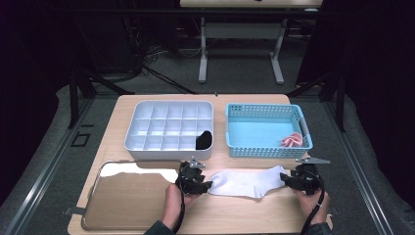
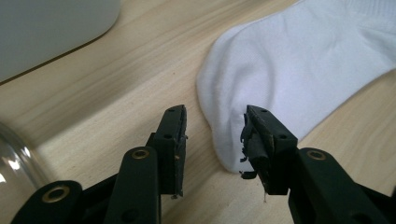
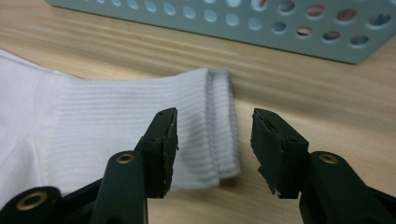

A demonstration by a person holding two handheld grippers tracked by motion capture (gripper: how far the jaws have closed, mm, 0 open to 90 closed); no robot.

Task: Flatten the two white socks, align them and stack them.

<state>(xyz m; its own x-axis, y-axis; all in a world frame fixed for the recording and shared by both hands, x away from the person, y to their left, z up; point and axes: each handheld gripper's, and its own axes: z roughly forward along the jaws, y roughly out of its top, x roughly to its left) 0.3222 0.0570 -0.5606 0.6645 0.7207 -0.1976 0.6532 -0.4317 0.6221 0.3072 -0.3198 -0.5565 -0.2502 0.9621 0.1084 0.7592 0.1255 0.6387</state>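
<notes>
Sock (image 1: 247,181), white, lying flat on surface (image 1: 244,215), between both tongs, in front of the basket (image 1: 267,130) and the tray (image 1: 169,128). Toe end toward left tongs (image 1: 204,186), ribbed cuff toward right tongs (image 1: 286,179).

Left tongs (image 2: 215,135): jaws parted, toe's rounded edge between them, pads not pressing on the cloth. Right tongs (image 3: 214,147): jaws parted likewise, cuff's hem lying in the gap, pads clear of the fabric on both sides. Sock (image 2: 299,79) slack on the wood, no pinch or lift showing; cuff (image 3: 140,126) flat against the surface too.

Behind sock: white divided tray at left, something black (image 1: 204,139) in its front right compartment. Blue perforated basket at right, pink-and-white bundle (image 1: 292,140) in its near right corner. Shiny metal pan (image 1: 129,193) at near left of surface, just beside left hand (image 1: 175,200). Right hand (image 1: 313,204) near the front right edge.
</notes>
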